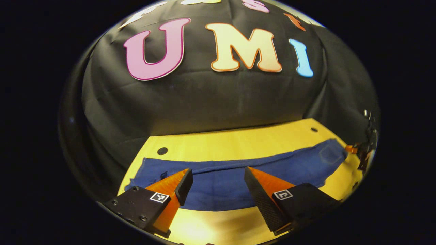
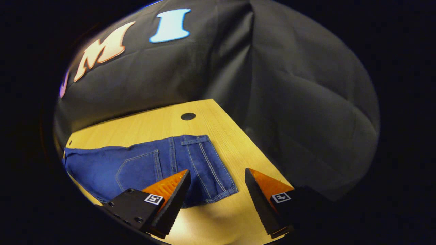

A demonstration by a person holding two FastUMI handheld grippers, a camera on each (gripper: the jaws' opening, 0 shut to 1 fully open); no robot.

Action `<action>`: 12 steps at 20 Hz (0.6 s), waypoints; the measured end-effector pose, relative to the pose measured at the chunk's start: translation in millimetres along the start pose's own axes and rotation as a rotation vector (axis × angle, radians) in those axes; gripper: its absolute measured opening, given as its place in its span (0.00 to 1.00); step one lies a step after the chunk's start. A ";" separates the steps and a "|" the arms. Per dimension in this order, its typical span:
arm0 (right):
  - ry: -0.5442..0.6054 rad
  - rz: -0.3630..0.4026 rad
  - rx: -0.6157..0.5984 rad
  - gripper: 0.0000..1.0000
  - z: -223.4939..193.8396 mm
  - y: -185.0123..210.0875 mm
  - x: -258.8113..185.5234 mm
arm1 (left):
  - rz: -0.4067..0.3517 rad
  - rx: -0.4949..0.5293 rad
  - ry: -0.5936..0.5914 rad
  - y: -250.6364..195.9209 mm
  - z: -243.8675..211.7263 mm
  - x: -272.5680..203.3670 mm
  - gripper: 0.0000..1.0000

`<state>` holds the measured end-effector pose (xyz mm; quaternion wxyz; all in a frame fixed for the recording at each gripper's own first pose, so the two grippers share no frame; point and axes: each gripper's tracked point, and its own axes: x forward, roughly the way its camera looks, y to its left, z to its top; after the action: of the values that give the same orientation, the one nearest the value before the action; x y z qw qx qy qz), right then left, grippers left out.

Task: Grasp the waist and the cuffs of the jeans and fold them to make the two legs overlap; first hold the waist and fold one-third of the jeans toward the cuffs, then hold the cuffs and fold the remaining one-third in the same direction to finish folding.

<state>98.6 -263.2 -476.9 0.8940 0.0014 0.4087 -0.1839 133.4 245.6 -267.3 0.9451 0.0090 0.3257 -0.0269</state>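
Two things fill the scene below the dark cloth wall: a yellow wooden bench [image 1: 238,139] and, laid flat along it, the jeans [image 1: 221,183]. They look already doubled lengthwise, one leg seeming to lie on the other, though I cannot be sure from here. In the right gripper view the waist [image 2: 204,163], with its back pocket [image 2: 139,170] and belt loops, lies near the bench's corner, with the rest of the jeans running off leftward. The left gripper [image 1: 218,187] hovers above the middle of the jeans, jaws wide apart and holding nothing. The right gripper [image 2: 216,190] hangs over the waist's near corner, jaws equally wide and empty. I judge the thirds folding has not begun. Next, the waist must be pinched at both corners, which calls for the left gripper to shift toward it, then carried a third of the way toward the cuffs.
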 end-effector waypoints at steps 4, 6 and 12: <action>0.123 0.045 0.135 0.99 -31.1 3.3 9.4 | -0.002 -0.075 -0.038 -1.6 26.3 -16.3 0.95; 0.107 0.095 0.154 0.73 -29.1 13.5 15.7 | 0.021 -0.062 -0.036 -5.8 29.4 -23.6 0.95; 0.057 0.056 0.064 0.09 -18.3 8.1 14.2 | 0.017 -0.042 -0.071 -8.8 44.0 -52.5 0.95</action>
<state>96.4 -257.5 -500.7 0.8861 0.0468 0.4278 -0.1719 118.7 237.6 -200.4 0.9563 -0.0089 0.2921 -0.0122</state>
